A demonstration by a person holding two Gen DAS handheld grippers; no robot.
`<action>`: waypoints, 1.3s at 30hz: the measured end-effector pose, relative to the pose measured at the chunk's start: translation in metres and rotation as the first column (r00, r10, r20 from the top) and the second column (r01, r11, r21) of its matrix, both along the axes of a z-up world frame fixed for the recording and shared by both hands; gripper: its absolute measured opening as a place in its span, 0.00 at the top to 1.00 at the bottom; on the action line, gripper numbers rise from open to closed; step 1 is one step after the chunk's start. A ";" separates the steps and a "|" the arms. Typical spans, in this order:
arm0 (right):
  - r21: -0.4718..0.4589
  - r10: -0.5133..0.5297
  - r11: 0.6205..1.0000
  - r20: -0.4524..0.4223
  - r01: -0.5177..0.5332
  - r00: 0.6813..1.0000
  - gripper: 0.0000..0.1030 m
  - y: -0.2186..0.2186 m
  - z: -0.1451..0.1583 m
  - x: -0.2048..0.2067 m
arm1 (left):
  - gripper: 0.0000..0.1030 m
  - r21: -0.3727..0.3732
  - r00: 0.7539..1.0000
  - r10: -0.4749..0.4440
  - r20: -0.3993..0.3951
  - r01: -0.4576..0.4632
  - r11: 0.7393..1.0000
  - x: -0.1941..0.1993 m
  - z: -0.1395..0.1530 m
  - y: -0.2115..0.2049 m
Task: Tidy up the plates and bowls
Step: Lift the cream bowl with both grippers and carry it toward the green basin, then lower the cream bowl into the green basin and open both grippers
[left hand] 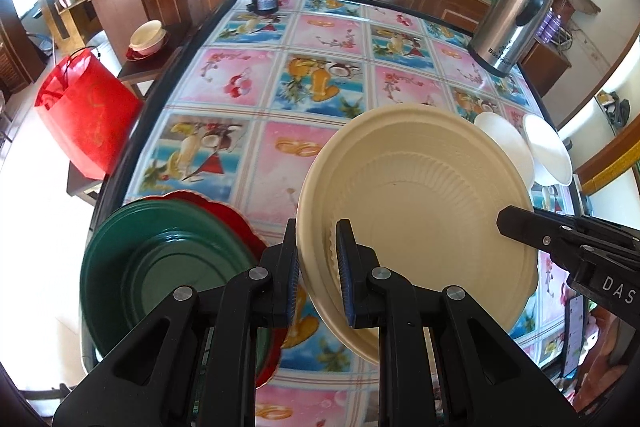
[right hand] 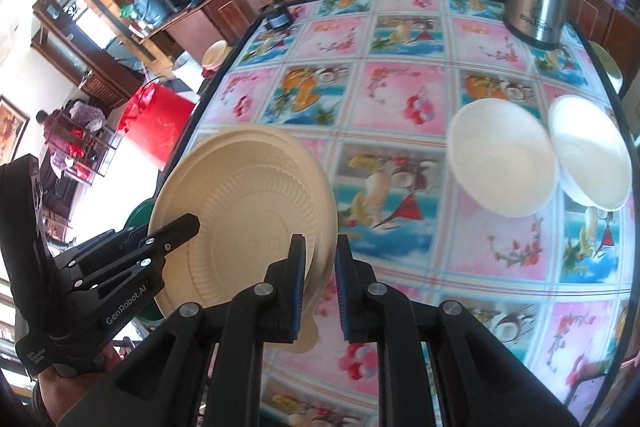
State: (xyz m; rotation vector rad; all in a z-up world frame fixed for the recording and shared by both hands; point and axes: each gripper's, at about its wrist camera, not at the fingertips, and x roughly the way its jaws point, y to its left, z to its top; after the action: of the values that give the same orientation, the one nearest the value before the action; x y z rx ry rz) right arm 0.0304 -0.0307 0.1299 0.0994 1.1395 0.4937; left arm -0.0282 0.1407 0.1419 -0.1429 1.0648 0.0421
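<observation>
Left gripper (left hand: pixel 317 275): clamped on the rim of 1 cream bowl (left hand: pixel 416 211), held tilted above the table (left hand: pixel 272 163). Right gripper (right hand: pixel 318 287): clamped on the opposite rim. 1 green plate (left hand: pixel 160 267) is stacked at the near left edge; 2 white bowls (right hand: pixel 502 157) are set near the right edge.

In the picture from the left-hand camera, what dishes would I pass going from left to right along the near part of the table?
green plate → beige bowl, clamped at its rim by the left gripper → two white bowls at the right edge.
</observation>
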 end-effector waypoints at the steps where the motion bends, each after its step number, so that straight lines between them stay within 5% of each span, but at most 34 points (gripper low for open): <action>1: -0.001 0.006 1.000 0.000 -0.006 1.000 0.86 0.004 0.000 -0.002 | 0.84 0.003 1.000 0.003 0.001 -0.003 1.000 -0.003 0.000 0.004; 27: -0.036 0.194 0.980 -0.021 -0.195 0.981 0.86 0.129 -0.017 -0.036 | 0.84 0.020 0.986 0.159 -0.050 -0.159 0.987 -0.062 -0.016 0.122; 39: -0.103 0.262 0.958 -0.065 -0.268 0.963 0.85 0.170 -0.043 -0.047 | 0.84 0.055 0.978 0.181 -0.102 -0.176 0.983 -0.078 -0.041 0.143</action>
State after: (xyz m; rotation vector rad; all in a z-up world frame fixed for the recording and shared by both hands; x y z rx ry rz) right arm -0.0167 0.1394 0.0864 -0.1408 1.2346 0.6675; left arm -0.1066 0.2841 0.1005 -0.1961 1.1548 0.2389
